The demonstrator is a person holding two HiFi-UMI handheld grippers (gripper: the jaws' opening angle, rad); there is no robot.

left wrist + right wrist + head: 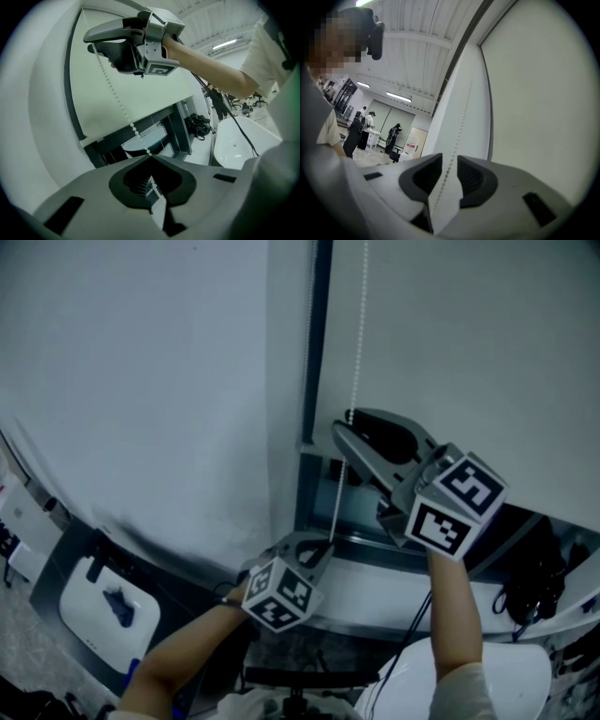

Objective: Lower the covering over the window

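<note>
Blind hangs low; left hand-held gripper clamps bead chain, right hand-held gripper open.

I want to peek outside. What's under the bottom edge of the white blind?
Below the blind you can see a dark window frame and a strip of glass. Everything higher up is hidden behind the blind.
</note>
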